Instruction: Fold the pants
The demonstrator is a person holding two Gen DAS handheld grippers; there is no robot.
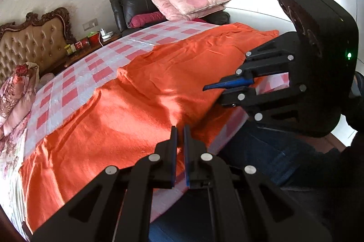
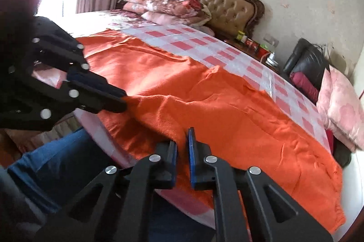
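The bright orange, soft knitted pants (image 1: 141,91) are lying spread flat on the pink-and-white checked bedsheet (image 1: 75,73), running from 7 to 1 o'clock in the left wrist view; the left gripper (image 1: 180,139) is pinching their near hem, jaws nearly shut on the cloth; the right gripper (image 2: 182,144) is likewise clamping the near edge; the fabric is looking light, limp and clingy, so holding the corners is seeming wisest
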